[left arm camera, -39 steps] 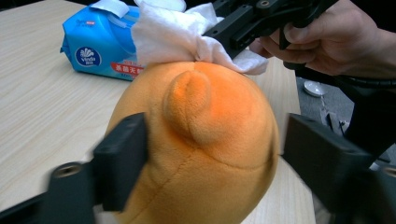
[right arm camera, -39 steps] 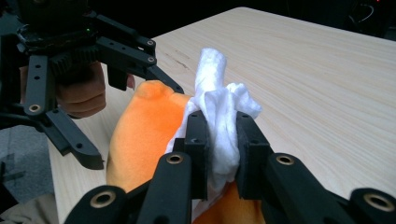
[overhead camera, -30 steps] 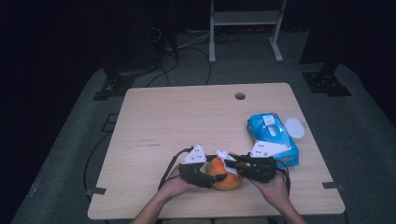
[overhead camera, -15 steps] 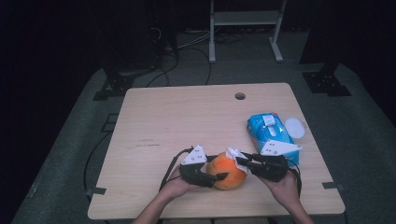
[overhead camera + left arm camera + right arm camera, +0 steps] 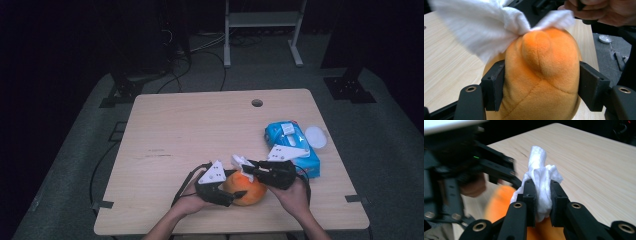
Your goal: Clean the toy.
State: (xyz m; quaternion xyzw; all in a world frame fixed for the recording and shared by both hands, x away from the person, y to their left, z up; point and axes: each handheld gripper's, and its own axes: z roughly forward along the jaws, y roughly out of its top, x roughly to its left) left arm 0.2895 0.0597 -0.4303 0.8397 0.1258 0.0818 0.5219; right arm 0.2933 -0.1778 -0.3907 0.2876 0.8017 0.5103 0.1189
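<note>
Orange plush toy point(image 5: 246, 189) near the front edge of the wooden table point(image 5: 200, 130), clamped on both flanks by the left gripper point(image 5: 541, 85). Blue wipes pack point(image 5: 292, 147) just beyond. Right gripper point(image 5: 541, 195), jaws narrow, pinches a crumpled white tissue point(image 5: 540, 177) touching the toy's top.

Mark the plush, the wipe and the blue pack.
plush point(image 5: 541, 75), left gripper view, middle of its orange body
wipe point(image 5: 540, 182), right gripper view, the wad between the jaws
blue pack point(image 5: 280, 137), high view, its top face
</note>
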